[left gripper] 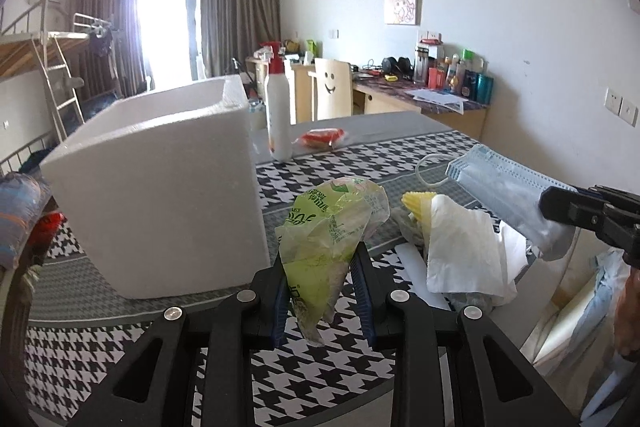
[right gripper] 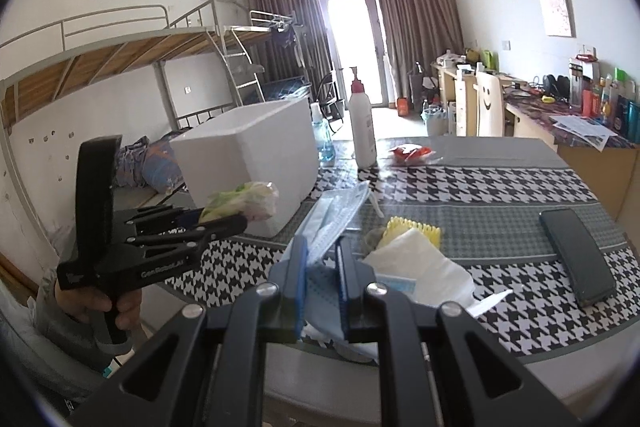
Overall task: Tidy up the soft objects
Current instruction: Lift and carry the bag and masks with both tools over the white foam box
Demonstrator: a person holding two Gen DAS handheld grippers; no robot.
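Observation:
My left gripper [left gripper: 323, 267] is shut on a crumpled green and white plastic bag [left gripper: 332, 223] and holds it above the table, next to the white foam box [left gripper: 160, 195]. It also shows in the right wrist view [right gripper: 224, 221] with the bag [right gripper: 244, 201]. My right gripper [right gripper: 322, 267] is shut on a pack of blue face masks [right gripper: 332, 215], lifted above the table; in the left wrist view the masks [left gripper: 504, 195] hang at right. A yellow sponge [right gripper: 412, 229] and white tissue [right gripper: 416, 267] lie below.
A white pump bottle [right gripper: 362, 123] and a red snack packet [right gripper: 412, 153] stand behind the box. A black phone [right gripper: 576, 255] lies on the houndstooth tablecloth [right gripper: 500, 187] at right. A chair with a smiley face [right gripper: 490, 107] stands beyond the table.

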